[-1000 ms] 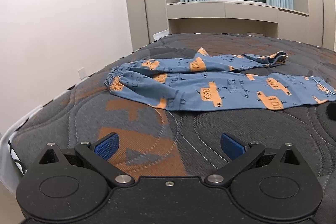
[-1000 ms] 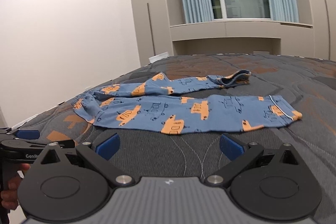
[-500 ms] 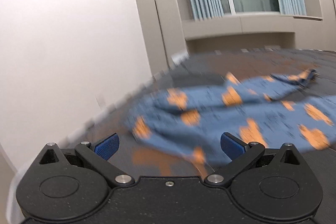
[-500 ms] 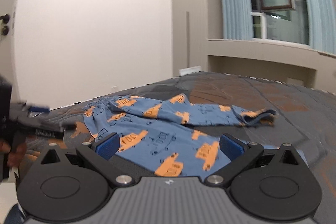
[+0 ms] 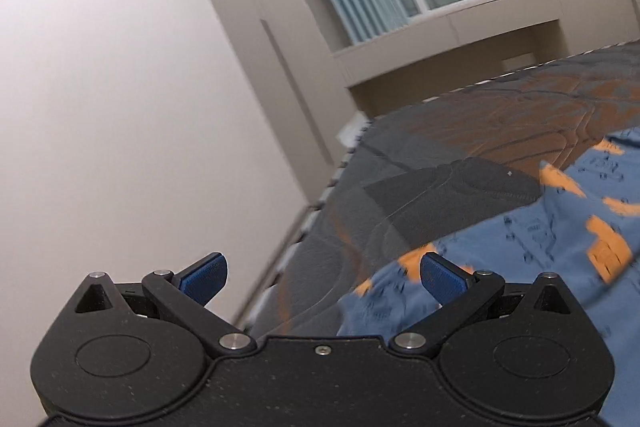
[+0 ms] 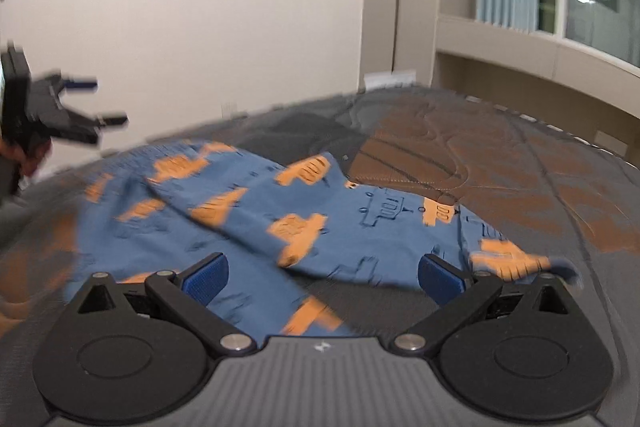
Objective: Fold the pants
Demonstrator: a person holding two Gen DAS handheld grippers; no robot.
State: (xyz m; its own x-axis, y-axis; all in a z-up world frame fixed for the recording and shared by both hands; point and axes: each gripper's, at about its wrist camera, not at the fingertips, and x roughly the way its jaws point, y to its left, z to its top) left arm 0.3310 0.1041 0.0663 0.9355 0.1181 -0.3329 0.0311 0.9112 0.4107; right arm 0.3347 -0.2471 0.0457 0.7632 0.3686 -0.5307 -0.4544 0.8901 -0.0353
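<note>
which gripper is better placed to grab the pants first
Probably the right gripper: it is open with the pants spread directly between and ahead of its fingers. The left gripper, also open, points mostly at the mattress edge and wall.

My right gripper hangs low over the blue pants with orange vehicle prints, my blue pads spread wide with nothing between them. The pants lie rumpled on the grey and brown quilted mattress, one leg folded across the other, its cuff just beyond my right pad. Far to the left, my left gripper hovers above the mattress edge with its fingers apart, a hand gripping it. Much is blurred.
</note>
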